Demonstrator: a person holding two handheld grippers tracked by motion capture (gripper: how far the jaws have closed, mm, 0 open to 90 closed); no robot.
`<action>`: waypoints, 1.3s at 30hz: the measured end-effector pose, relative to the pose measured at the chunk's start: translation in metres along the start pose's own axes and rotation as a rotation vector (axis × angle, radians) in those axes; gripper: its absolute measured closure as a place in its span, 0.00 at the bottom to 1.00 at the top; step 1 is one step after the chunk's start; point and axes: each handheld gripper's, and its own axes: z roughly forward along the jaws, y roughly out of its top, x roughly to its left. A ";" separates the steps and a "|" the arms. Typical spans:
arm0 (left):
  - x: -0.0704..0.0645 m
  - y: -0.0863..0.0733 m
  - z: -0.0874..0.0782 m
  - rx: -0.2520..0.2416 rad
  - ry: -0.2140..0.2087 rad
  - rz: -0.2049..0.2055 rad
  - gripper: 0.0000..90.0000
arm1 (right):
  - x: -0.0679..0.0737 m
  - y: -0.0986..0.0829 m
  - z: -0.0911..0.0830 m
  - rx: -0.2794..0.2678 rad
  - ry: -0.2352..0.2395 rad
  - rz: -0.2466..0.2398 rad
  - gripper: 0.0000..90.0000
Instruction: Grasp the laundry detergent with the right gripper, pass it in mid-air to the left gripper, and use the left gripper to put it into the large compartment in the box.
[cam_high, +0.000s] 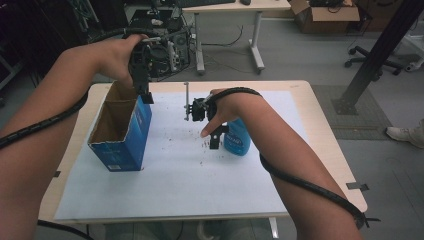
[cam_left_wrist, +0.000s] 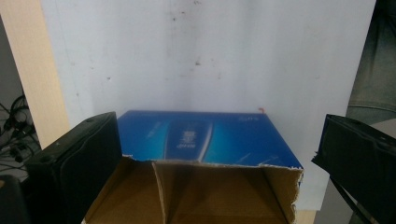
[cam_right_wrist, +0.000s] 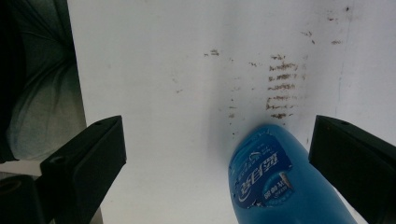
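While my left claw (cam_high: 145, 95) hangs over the far end of the open blue cardboard box (cam_high: 121, 131), its two black jaws stand wide apart with nothing between them; in the left gripper view the torn brown rim and the bare inside of the box (cam_left_wrist: 205, 186) lie just below. My right claw (cam_high: 214, 137) hovers over the blue plastic bottle with the printed label (cam_high: 236, 137), which lies on its side on the white sheet (cam_high: 175, 185) covering the pale wooden table (cam_high: 330, 145), well apart from the box and to its right. In the right gripper view the bottle (cam_right_wrist: 280, 186) sits low between my spread jaws, nearer the right one, and neither jaw touches it, so this claw is open too.

I judge this to be the reach before the pick: the bottle is not yet held and the box is empty as far as I can see. The next move calls for lowering the right claw, centring the bottle's rounded body between the jaws, then closing firmly, since smooth plastic may slip. The left claw looks placed to steady the box.
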 end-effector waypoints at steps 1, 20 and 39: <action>0.000 0.001 0.000 0.003 0.001 0.002 0.00 | 0.001 0.000 0.000 -0.001 -0.002 0.002 0.04; -0.005 0.013 0.000 0.008 -0.003 0.009 0.00 | 0.029 -0.017 -0.017 -0.075 -0.024 -0.014 0.04; -0.006 0.005 0.007 -0.003 -0.018 -0.006 0.00 | 0.067 -0.052 -0.024 -0.129 -0.035 -0.055 0.04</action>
